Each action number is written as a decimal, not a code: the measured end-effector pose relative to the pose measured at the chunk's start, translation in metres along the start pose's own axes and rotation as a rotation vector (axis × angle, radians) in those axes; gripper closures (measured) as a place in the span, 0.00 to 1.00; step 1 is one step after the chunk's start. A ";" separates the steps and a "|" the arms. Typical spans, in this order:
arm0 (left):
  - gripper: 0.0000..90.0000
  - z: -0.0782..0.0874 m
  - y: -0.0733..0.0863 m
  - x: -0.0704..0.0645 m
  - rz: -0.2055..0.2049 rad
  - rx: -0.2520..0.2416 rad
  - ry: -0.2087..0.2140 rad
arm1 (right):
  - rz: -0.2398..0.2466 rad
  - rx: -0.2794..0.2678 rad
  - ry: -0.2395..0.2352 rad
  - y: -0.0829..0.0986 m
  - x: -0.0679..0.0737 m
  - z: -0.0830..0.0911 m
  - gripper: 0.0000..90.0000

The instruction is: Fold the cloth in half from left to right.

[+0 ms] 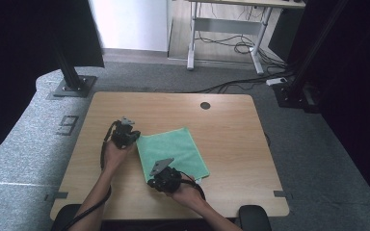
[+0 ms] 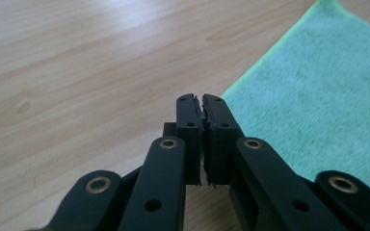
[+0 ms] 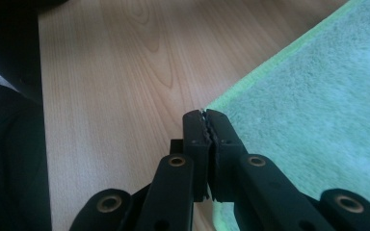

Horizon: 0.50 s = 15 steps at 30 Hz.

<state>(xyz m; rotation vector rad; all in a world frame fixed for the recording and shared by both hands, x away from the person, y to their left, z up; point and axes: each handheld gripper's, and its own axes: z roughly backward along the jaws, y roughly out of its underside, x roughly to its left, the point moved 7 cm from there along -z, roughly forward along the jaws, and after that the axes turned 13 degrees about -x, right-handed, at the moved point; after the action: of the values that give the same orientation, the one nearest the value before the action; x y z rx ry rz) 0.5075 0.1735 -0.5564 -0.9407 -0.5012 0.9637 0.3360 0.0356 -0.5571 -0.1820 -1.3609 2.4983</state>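
From the high view we look down on a light wooden table (image 1: 231, 120) with a green microfibre cloth (image 1: 173, 150) lying flat near its middle, turned so its corners point roughly along and across the table. Our left gripper (image 1: 123, 133) sits at the cloth's left corner, and our right gripper (image 1: 163, 175) sits at the corner nearest us. Both are about equally close to the cloth, each at its own corner along the same left-hand edge.

In the left gripper view, the left gripper (image 2: 202, 103) has its black jaws pressed together with nothing visible between them. The cloth (image 2: 318, 96) lies just to the right of the tips, its bright hem running up and away; bare wood is to the left.

In the right gripper view, the right gripper (image 3: 204, 115) is likewise clenched and looks empty, the tips right at a corner of the cloth (image 3: 327, 106), which spreads to the right. We judge that each gripper would need to part its jaws before taking its corner.
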 end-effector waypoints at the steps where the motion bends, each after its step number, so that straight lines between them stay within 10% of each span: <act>1: 0.95 -0.001 -0.003 -0.001 0.001 -0.003 0.003 | -0.002 -0.003 0.003 0.000 -0.001 0.002 0.96; 15: 0.96 -0.024 -0.032 -0.026 -0.041 -0.017 0.032 | -0.037 -0.038 0.083 0.009 -0.024 0.035 0.96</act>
<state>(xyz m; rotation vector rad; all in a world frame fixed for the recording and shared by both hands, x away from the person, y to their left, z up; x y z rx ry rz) 0.5273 0.1327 -0.5408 -0.9567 -0.5006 0.9068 0.3485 -0.0046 -0.5462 -0.2633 -1.3670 2.4077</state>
